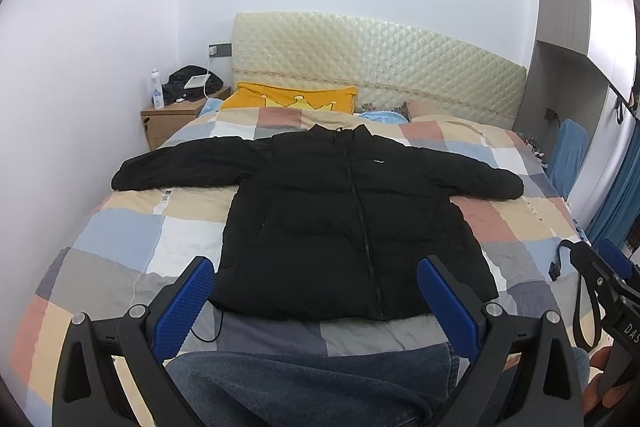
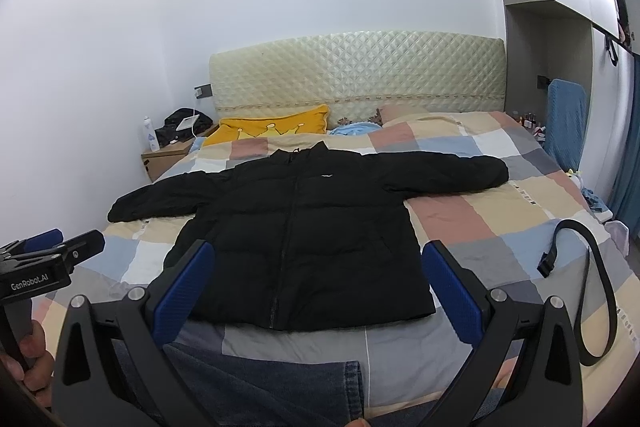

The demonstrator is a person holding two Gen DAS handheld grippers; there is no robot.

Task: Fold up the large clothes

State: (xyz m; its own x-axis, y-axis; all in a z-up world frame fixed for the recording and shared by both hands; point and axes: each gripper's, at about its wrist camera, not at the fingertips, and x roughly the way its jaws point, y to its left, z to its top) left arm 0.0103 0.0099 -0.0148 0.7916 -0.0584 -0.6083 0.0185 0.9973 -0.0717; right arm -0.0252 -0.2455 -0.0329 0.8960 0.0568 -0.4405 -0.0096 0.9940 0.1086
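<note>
A black quilted puffer jacket [image 1: 344, 223] lies zipped and face up on the bed's patchwork check duvet [image 1: 132, 239], collar toward the far cream padded headboard [image 1: 376, 67], both sleeves spread wide to left and right, hem nearest the person. Nothing has been folded yet: the task appears to stand at its opening, with the garment laid out flat and ready.

The left hand-held gripper [image 1: 316, 303] hovers above the near hem with its blue-padded jaws spread wide and nothing between them. The right hand-held gripper [image 2: 318, 293] hangs likewise over the hem, jaws apart and empty. Neither touches the cloth.

The next move likely calls for one gripper to reach out to a sleeve cuff and carry it across the chest, or for both to take one side of the body. The padded fabric looks bulky and may spring back, so a firm pinch through the filling would be needed.

Much is hard to read. The jacket's black surface swallows seams and pockets; only the zip line and a small white chest mark [image 2: 326, 175] stand out. The near edge of the bed is hidden behind the gripper frames and the person's blue denim-clad legs [image 1: 312, 383]. A black strap [image 2: 592, 291] loops at the right. The clutter on the far left wooden bedside cabinet [image 1: 168, 119] is too small to identify fully.
</note>
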